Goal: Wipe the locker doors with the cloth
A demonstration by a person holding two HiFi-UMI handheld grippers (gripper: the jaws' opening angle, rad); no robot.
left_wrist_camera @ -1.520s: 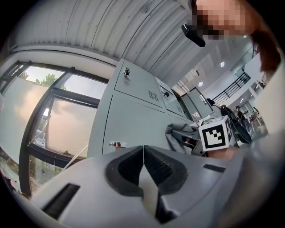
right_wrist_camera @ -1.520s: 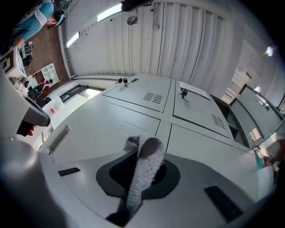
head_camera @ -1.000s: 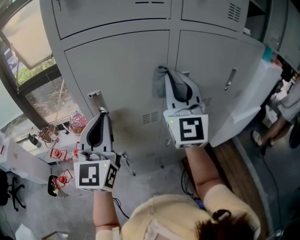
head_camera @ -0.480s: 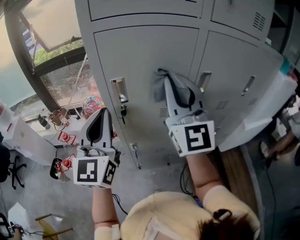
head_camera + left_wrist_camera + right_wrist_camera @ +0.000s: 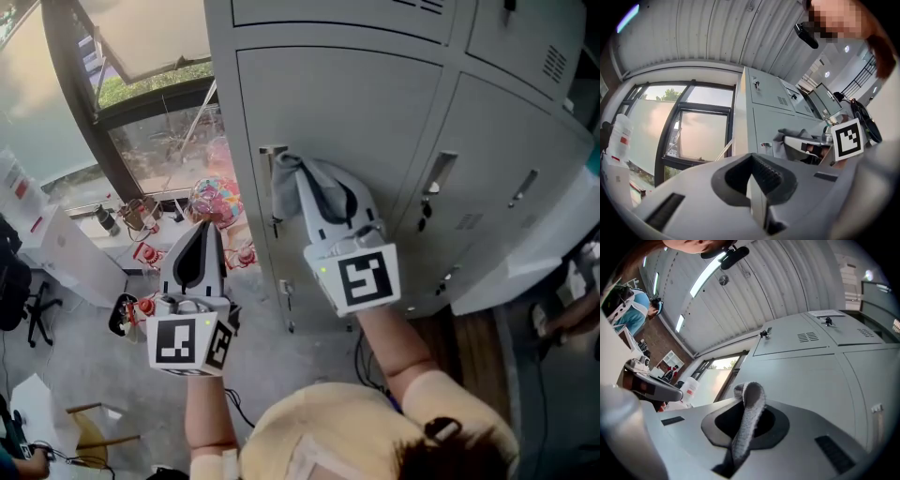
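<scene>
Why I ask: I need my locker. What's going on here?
A person holds a gripper in each hand. The right gripper has its jaws shut on a grey cloth, held up at a grey locker door beside its latch, apparently wiping. The left gripper is shut with nothing in it, off to the left, away from the door.

The head view looks steeply down from above the person onto the lockers [image 5: 375, 122] and floor [image 5: 84, 375]. Both gripper views sit close to the locker fronts, tilted upward, sharing the lockers, window [image 5: 701, 129] and ribbed ceiling [image 5: 787, 277].
</scene>
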